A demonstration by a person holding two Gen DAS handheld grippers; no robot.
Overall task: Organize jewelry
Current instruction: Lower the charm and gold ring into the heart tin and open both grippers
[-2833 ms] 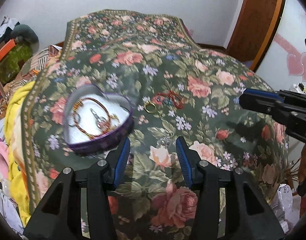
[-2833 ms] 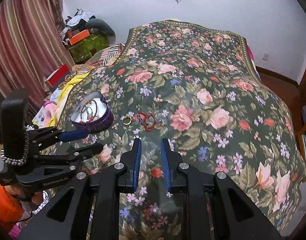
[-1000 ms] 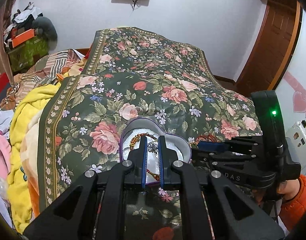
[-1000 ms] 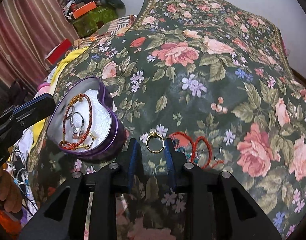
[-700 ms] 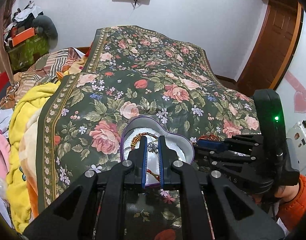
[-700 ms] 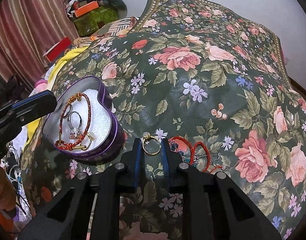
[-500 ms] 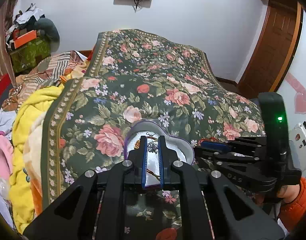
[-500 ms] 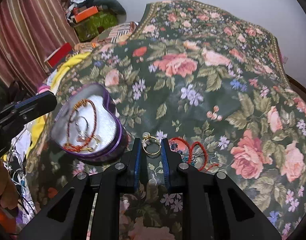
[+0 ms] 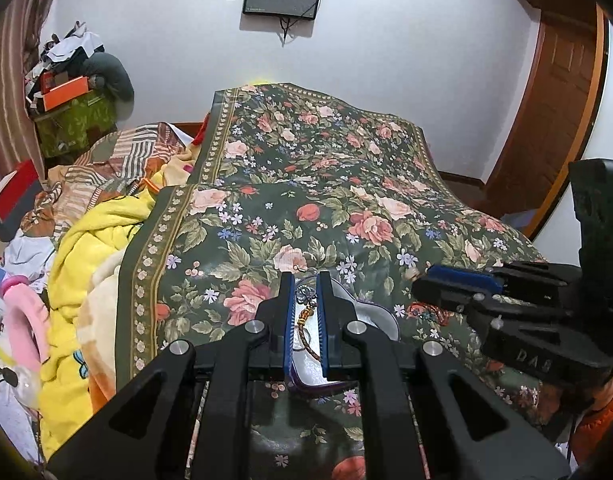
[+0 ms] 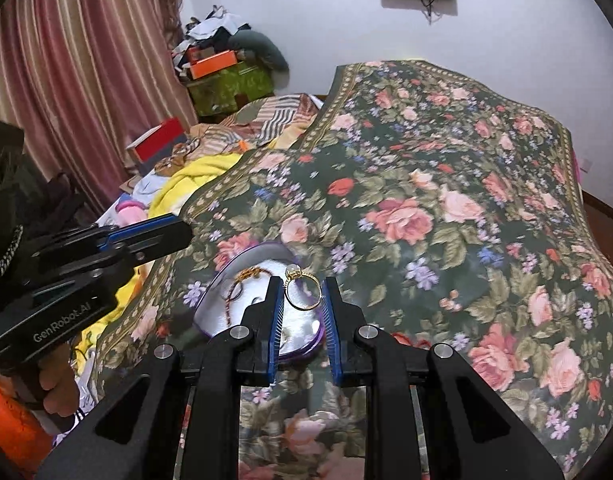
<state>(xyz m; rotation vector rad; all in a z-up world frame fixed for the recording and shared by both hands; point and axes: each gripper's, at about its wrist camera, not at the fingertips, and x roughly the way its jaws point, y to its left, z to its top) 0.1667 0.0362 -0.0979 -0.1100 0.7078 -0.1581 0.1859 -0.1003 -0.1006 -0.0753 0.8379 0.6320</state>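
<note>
A purple heart-shaped tin [image 10: 222,280] with a white lining sits on the floral bedspread; it also shows in the left wrist view [image 9: 370,312]. It holds a red-and-gold cord bracelet [image 10: 242,276] and rings. My right gripper [image 10: 302,294] is shut on a gold ring [image 10: 302,292] with a pale stone and holds it over the tin. My left gripper [image 9: 305,300] is nearly closed over the tin; whether its pads touch the bracelet [image 9: 304,316] and silver charm seen between them is unclear. A red cord bracelet [image 9: 426,312] lies on the bedspread right of the tin.
The floral bedspread [image 10: 446,200] covers the bed. Yellow and striped blankets [image 9: 86,240] are piled at its left. Boxes and clutter [image 10: 222,76] stand by the curtain. A wooden door [image 9: 554,100] is at right.
My right gripper has lifted the gold ring off the bedspread and carried it left over the tin. My left gripper has stayed nearly closed over the tin.
</note>
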